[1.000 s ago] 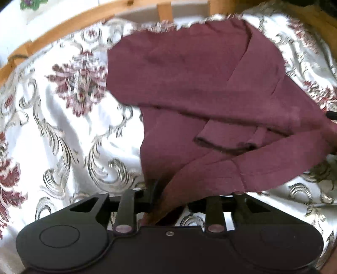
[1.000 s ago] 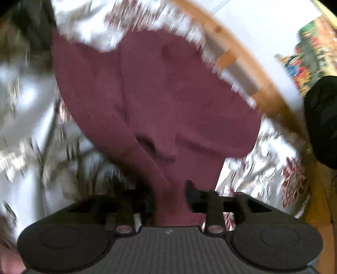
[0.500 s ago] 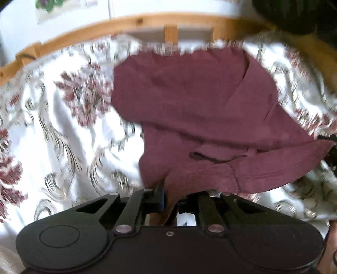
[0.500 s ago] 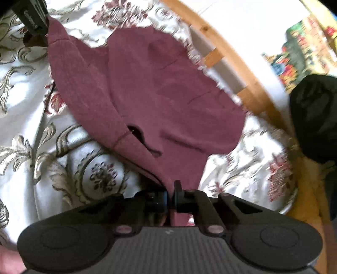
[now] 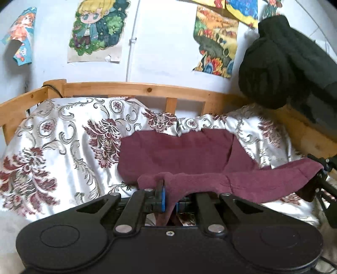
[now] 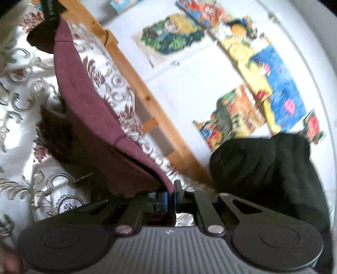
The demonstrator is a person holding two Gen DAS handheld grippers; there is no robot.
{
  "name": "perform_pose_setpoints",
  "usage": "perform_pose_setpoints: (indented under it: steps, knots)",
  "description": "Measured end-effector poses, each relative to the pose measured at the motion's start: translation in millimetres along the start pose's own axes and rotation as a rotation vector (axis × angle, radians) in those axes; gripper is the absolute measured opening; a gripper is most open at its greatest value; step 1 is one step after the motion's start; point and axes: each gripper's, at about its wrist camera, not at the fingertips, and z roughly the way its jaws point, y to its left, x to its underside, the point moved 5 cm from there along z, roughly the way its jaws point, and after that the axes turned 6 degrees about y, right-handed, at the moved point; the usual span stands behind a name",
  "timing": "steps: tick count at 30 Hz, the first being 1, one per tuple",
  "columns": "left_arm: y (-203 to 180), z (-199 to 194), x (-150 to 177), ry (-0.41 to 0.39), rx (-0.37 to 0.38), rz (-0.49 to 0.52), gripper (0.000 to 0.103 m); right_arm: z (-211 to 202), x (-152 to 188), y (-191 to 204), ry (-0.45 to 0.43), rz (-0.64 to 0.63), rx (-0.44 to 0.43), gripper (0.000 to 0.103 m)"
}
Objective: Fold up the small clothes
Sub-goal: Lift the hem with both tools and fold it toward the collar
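Observation:
A maroon knit garment (image 5: pixel 179 156) lies on a white floral bedspread (image 5: pixel 59 151). Its near edge is lifted off the bed and stretched between both grippers. My left gripper (image 5: pixel 168 189) is shut on the left end of that edge. My right gripper (image 6: pixel 171 189) is shut on the other end; it shows at the right of the left wrist view (image 5: pixel 322 170). In the right wrist view the garment (image 6: pixel 84 101) hangs as a taut band up to the left gripper (image 6: pixel 50 19). The far part still rests on the bed.
A wooden bed rail (image 5: pixel 130 88) runs along the far side, against a white wall with posters (image 5: pixel 96 27). A black knit bundle (image 5: pixel 280 69) sits at the right end of the bed, and shows in the right wrist view (image 6: pixel 269 168).
Both grippers closed on the garment's near edge and rose, lifting it off the bed. Both views tilted up, so the wall and posters came into sight.

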Motion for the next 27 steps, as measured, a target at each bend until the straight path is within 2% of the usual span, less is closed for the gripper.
perform_pose_setpoints:
  steps: [2, 6, 9, 12, 17, 20, 24, 27]
  knots:
    - [3, -19, -1, 0.002, 0.029, -0.026, 0.008, -18, -3, -3, -0.002, -0.008, -0.008, 0.006]
    - [7, -41, -1, 0.009, 0.039, 0.01, 0.008, -38, -5, -8, -0.016, -0.011, -0.059, 0.006]
    - [6, -38, -6, 0.033, 0.04, 0.045, 0.008, -35, -12, -10, -0.015, -0.033, -0.058, 0.006]
    - [6, -21, -25, 0.044, 0.033, 0.093, 0.008, -11, -18, -19, -0.002, -0.021, -0.072, 0.006]
    - [13, 25, -75, 0.067, 0.033, 0.164, 0.009, 60, -32, -40, 0.054, -0.009, -0.119, 0.006]
    - [22, 70, -102, 0.097, 0.018, 0.172, 0.009, 110, -39, -46, 0.085, 0.015, -0.153, 0.006]
    - [33, 137, -115, 0.073, -0.08, 0.229, 0.01, 180, -40, -33, 0.108, 0.073, -0.207, 0.006]
    - [44, 188, -113, 0.116, -0.098, 0.176, 0.01, 221, -33, -13, 0.129, 0.086, -0.218, 0.006]
